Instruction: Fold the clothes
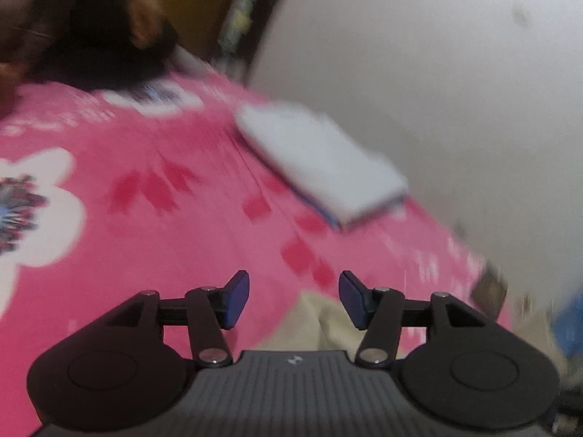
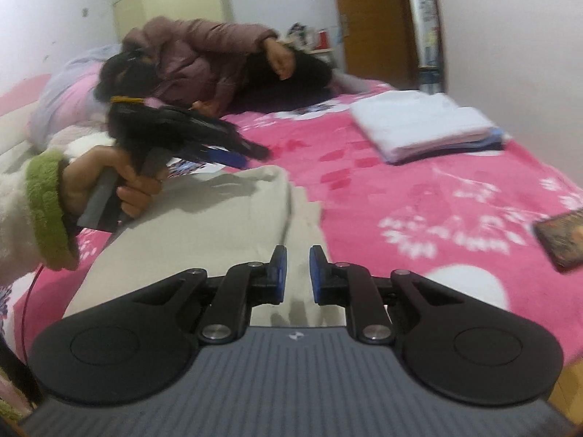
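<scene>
A beige garment (image 2: 218, 218) lies flat on the pink flowered blanket (image 2: 419, 196), with a dark seam running toward my right gripper (image 2: 296, 273). That gripper hovers over the garment's near right part, open by a narrow gap with nothing between its blue pads. A hand in a green-cuffed sleeve (image 2: 47, 211) holds my left gripper (image 2: 251, 153) above the garment's far edge. In the blurred left wrist view, my left gripper (image 1: 294, 300) is open wide and empty, with a bit of the beige garment (image 1: 328, 324) below it. A folded stack of white and blue clothes (image 2: 426, 127) (image 1: 320, 160) sits further back.
A person in a padded jacket (image 2: 204, 58) lies across the far end of the bed. A dark phone (image 2: 561, 236) rests on the blanket at the right edge. A white wall (image 1: 437, 54) borders the bed's right side; a wooden door (image 2: 368, 18) stands behind.
</scene>
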The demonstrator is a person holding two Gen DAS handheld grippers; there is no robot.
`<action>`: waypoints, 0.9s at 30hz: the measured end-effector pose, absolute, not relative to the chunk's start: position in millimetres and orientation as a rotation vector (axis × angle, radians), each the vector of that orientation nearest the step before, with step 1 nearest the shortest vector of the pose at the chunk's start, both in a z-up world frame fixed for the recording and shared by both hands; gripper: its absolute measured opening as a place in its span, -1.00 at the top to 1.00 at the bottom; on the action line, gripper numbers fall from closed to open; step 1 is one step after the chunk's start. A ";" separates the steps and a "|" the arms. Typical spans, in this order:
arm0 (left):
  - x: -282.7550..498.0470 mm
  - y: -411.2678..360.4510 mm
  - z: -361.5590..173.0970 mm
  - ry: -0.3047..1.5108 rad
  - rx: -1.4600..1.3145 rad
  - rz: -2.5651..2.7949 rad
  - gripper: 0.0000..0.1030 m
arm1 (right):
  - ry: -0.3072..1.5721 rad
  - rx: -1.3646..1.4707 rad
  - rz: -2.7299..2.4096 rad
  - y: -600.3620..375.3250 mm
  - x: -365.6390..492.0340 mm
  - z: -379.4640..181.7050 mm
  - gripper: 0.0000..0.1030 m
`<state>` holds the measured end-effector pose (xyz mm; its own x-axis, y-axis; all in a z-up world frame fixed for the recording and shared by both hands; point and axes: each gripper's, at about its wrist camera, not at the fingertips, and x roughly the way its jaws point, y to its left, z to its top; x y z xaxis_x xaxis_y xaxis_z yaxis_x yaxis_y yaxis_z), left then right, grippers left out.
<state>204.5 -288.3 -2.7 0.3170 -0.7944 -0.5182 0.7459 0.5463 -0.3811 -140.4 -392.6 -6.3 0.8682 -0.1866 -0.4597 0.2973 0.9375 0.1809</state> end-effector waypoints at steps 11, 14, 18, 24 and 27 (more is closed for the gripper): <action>119.3 -202.0 22.2 0.556 0.082 -1.009 -0.07 | 0.350 0.173 -0.228 -370.9 -104.3 21.1 0.77; 99.3 -200.4 -2.1 0.567 0.124 -0.982 -0.06 | 0.367 0.177 -0.164 -370.6 -50.6 34.7 0.78; 81.7 -197.4 -26.8 0.501 0.140 -0.948 -0.02 | 0.461 0.202 -0.137 -383.2 8.2 24.0 0.82; 69.8 -194.9 -40.0 0.434 0.143 -0.951 -0.02 | 0.639 0.207 -0.189 -405.8 64.5 -16.6 0.85; 64.5 -194.8 -43.8 0.401 0.163 -0.954 -0.02 | 0.655 0.224 -0.193 -408.7 65.5 -22.6 0.88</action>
<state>64.5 -194.8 -43.8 0.5119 -0.7587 -0.4029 0.8184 0.5732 -0.0398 65.5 -408.7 -22.6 0.7766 -0.1063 -0.6210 0.2471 0.9581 0.1450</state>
